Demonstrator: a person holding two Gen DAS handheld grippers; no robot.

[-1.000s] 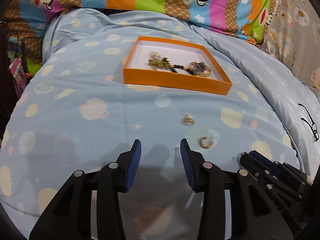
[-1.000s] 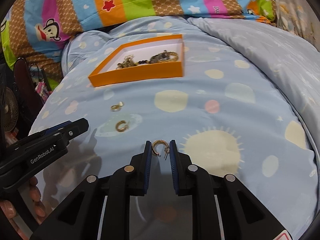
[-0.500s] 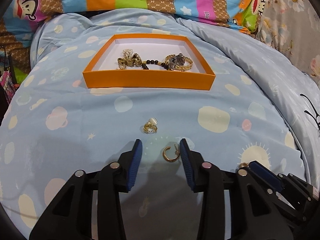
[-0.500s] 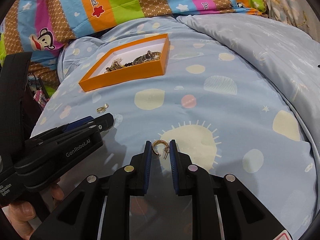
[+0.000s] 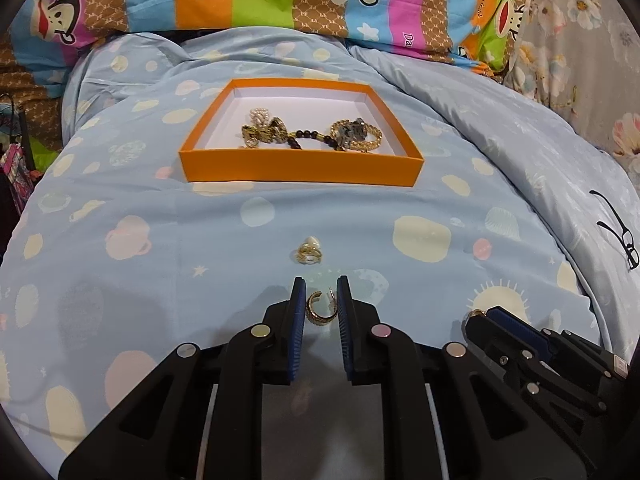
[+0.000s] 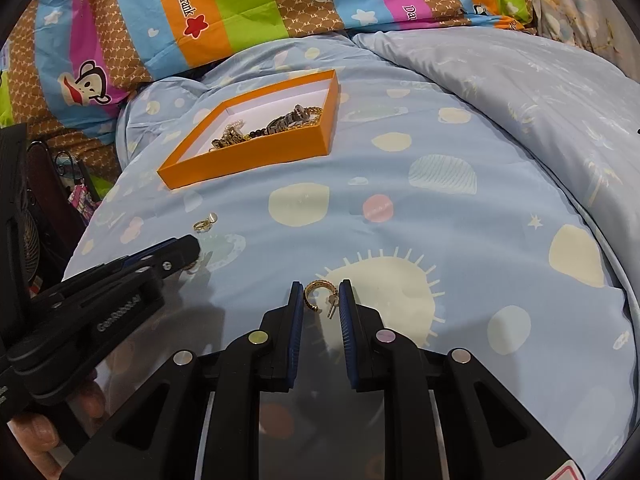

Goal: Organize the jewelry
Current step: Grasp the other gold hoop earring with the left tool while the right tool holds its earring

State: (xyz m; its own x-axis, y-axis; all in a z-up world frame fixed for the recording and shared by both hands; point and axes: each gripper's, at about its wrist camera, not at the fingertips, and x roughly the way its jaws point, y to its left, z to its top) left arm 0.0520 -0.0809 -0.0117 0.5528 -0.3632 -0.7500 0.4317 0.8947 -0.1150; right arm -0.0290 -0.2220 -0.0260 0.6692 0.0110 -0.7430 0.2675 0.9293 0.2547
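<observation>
Two low hand-held grippers (image 5: 321, 304) (image 6: 321, 304), each around a hoop earring (image 5: 319, 309) (image 6: 318, 295).

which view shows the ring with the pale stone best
The left wrist view: the small gold ring with a pale stone lies unblocked on the blue patterned duvet, straight ahead. The right wrist view shows it smaller, far left.
</observation>
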